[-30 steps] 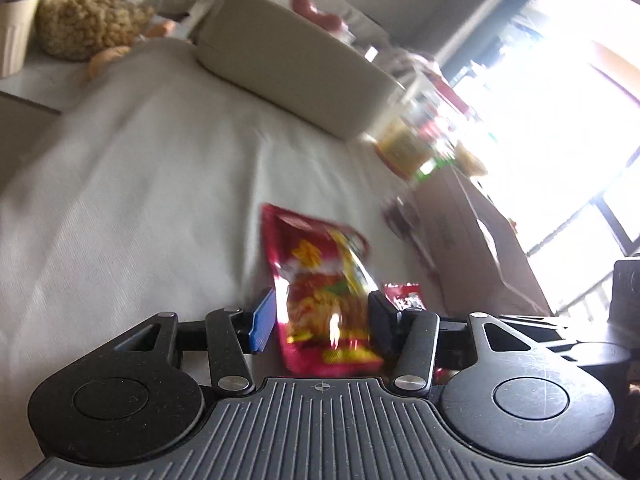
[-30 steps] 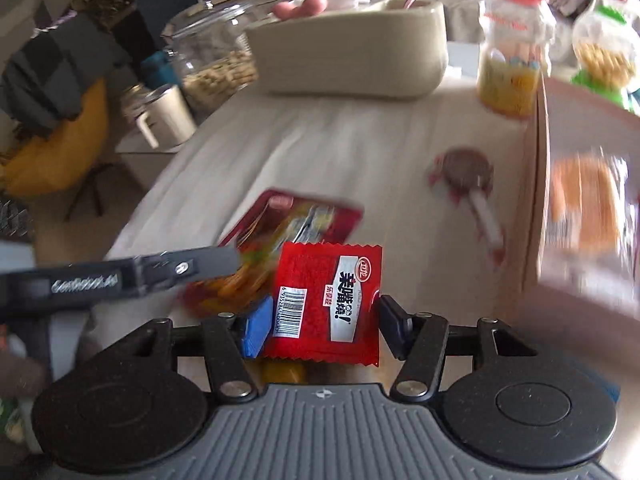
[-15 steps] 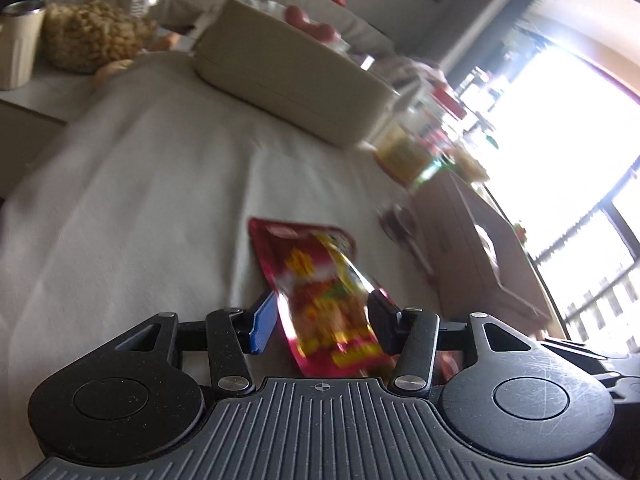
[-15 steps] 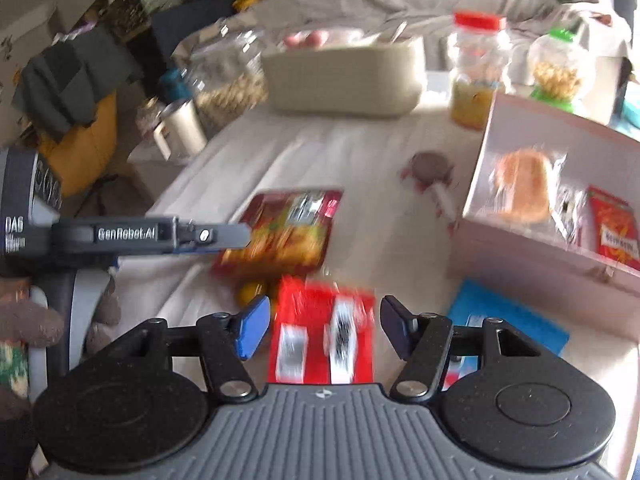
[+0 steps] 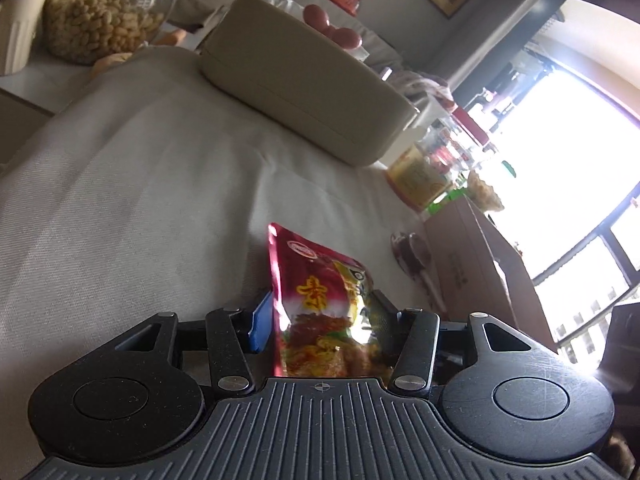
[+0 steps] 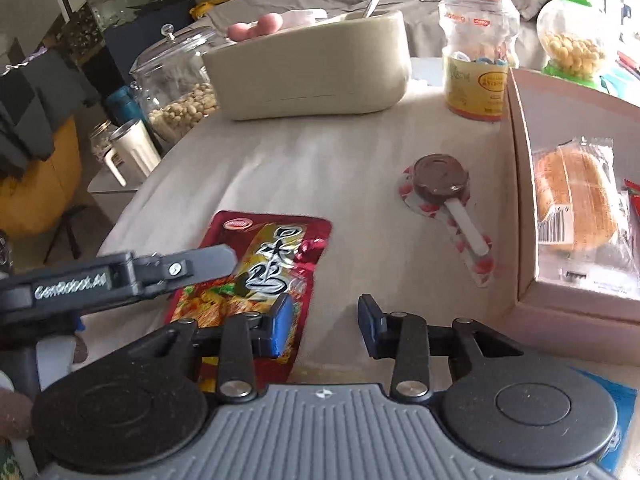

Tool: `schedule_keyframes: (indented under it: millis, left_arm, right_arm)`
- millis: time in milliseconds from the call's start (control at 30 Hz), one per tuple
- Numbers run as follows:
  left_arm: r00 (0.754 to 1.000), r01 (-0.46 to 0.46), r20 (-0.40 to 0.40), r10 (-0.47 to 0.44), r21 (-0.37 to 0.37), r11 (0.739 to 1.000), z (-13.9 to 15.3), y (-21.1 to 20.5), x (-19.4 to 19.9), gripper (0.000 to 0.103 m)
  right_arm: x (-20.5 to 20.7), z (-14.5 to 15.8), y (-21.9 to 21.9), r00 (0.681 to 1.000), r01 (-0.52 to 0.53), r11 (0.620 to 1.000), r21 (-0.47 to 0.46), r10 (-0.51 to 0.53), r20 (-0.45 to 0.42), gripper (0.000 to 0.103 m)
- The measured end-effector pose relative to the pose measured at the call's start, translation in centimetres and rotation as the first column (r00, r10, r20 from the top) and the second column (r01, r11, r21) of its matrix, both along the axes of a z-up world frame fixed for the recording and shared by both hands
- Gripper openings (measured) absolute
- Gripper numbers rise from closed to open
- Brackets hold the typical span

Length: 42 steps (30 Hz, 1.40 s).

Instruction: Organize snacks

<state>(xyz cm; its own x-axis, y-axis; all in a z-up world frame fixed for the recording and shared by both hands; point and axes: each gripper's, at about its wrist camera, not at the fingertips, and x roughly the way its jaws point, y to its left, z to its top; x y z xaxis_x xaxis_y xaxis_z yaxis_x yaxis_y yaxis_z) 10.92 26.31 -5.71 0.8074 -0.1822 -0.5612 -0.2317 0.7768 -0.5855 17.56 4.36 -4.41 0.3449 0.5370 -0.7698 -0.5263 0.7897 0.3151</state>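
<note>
Left gripper (image 5: 320,314): jaws stand wide, and both pads meet the long edges of the red snack packet (image 5: 316,280), which fills the gap at lower centre of the left wrist view. It reads as a light hold across the packet's width. In the right wrist view the packet looks flat on the white tablecloth (image 6: 320,152), left of centre, so I cannot tell whether it is lifted.

Right gripper (image 6: 324,320): its jaws have just been closing, with a gap left and only bare cloth between them. It holds nothing.

Step in hand, as judged: the packet is secured and has yet to be carried to the cardboard box (image 6: 516,184) at the right edge. The box already holds a wrapped bun (image 6: 572,196). The next move calls for a clean lift and a carry rightward past the lollipop (image 6: 440,176), which lies between packet and box.

Condition of the packet: glossy red foil with yellow lettering, sealed, slightly bowed with glare across its face. It is likely slippery.
</note>
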Motion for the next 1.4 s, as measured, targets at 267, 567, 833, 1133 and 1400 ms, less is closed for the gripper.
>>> schedule_keyframes:
  millis: [267, 567, 833, 1133, 1400]
  left_arm:
    - [0.997, 0.057, 0.048, -0.057, -0.005, 0.998, 3.7, -1.4, -3.3, 0.054]
    - [0.998, 0.064, -0.014, -0.063, 0.065, 0.996, 2.7, -2.6, -0.3, 0.055]
    - [0.999, 0.042, -0.027, -0.041, 0.044, 0.998, 0.6, -1.7, 1.3, 0.055]
    - [0.994, 0.103, 0.031, -0.104, 0.042, 0.994, 3.2, -3.5, 0.7, 0.053]
    - [0.988, 0.153, -0.059, -0.144, 0.196, 0.969, 3.0, -6.4, 4.0, 0.053]
  right_arm:
    - [-2.7, 0.3, 1.0, 0.995, -0.095, 0.995, 0.041, 0.096, -0.02, 0.036]
    - [-3.9, 1.2, -1.1, 0.998, -0.062, 0.997, 0.056, 0.061, 0.017, 0.036]
    - [-2.1, 0.9, -2.9, 0.993, 0.056, 0.998, -0.001, -0.056, 0.101, 0.036]
    - [-1.3, -0.2, -2.7, 0.997, 0.038, 0.999, 0.01, -0.039, 0.06, 0.037]
    - [-2.0, -0.3, -3.8, 0.998, 0.043, 0.999, 0.027, -0.044, 0.054, 0.037]
